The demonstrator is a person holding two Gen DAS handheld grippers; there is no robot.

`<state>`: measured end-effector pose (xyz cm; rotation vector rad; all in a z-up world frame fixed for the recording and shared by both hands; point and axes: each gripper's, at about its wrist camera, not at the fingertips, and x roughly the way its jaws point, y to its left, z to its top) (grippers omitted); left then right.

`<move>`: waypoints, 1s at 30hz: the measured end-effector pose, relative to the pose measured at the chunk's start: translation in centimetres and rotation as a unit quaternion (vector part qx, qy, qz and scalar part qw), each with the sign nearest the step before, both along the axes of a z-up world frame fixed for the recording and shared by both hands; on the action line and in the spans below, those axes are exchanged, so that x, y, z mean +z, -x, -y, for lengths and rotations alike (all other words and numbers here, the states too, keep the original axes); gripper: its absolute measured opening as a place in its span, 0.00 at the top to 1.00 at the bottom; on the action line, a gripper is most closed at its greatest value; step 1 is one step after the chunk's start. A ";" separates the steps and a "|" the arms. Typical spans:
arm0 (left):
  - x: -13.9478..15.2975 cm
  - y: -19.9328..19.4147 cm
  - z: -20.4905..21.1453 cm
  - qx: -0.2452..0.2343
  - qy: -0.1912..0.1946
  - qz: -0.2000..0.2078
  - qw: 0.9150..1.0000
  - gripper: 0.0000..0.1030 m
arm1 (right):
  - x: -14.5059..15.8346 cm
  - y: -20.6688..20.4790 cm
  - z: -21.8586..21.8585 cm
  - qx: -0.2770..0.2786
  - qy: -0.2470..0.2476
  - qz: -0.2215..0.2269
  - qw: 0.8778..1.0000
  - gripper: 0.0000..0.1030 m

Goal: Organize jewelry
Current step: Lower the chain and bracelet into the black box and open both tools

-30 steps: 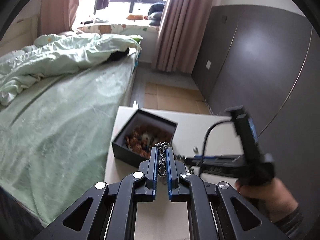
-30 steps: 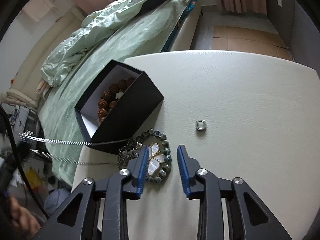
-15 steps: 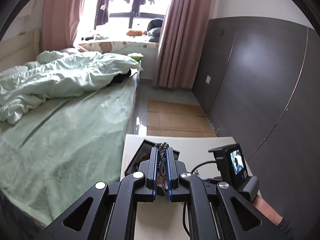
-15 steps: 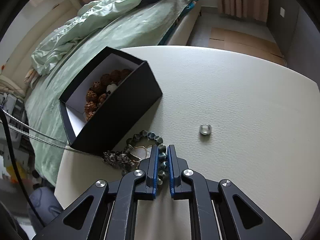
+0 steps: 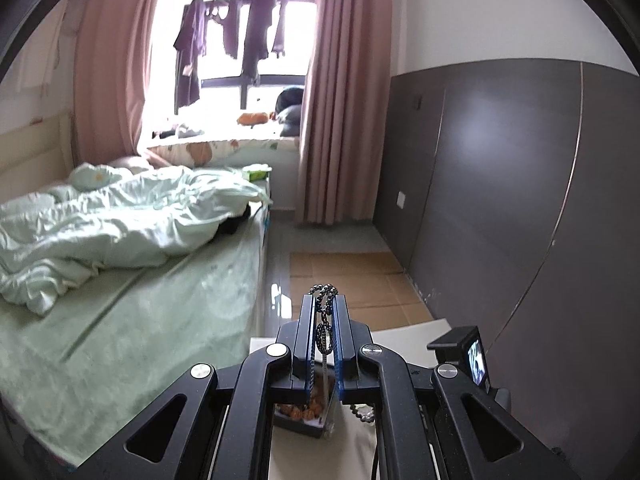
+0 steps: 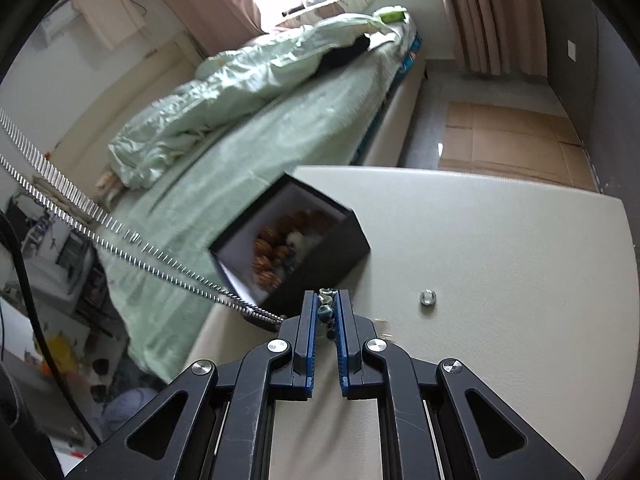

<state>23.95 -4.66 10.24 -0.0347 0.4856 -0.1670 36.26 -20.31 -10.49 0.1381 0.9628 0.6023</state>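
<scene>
Now both loads are up: my left gripper [image 5: 324,300] pinches a dark metal chain [image 5: 325,320], my right gripper [image 6: 328,300] is clamped on a greenish bead bracelet [image 6: 325,312]. Next, carry each to the open black box [image 6: 292,240] at twelve o'clock; a small silver ring [image 6: 428,298] waits at three.

tools: 2 [image 5: 324,308] [image 6: 328,308] | box [image 6: 320,248]: 1 | ring [image 6: 428,298]: 1 | chain [image 5: 325,320]: 1 | bead bracelet [image 6: 325,312]: 1

box [image 6: 320,264]: contents blurred | bracelet [image 6: 326,312]: mostly hidden (between fingers)
</scene>
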 end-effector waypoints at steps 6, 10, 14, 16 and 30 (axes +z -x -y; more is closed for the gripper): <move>2.7 -0.1 0.7 -0.003 -0.018 0.029 0.999 0.93 | 1.9 0.6 0.0 0.004 -0.036 0.016 0.999 0.90; 4.1 -0.2 0.7 0.003 -0.029 0.044 0.999 0.93 | 2.7 0.7 0.2 0.000 -0.055 0.026 0.998 0.90; 4.9 -0.6 0.1 0.011 -0.036 0.052 0.998 0.93 | 3.6 0.7 0.3 -0.004 -0.080 0.036 0.996 0.90; 5.0 -1.1 -0.2 0.017 -0.041 0.054 0.998 0.93 | 4.1 0.7 0.2 -0.005 -0.095 0.041 0.995 0.90; 3.3 -4.7 -1.1 0.024 -0.048 0.037 0.998 0.93 | 2.6 -2.8 -2.8 -0.024 -0.142 0.011 0.990 0.90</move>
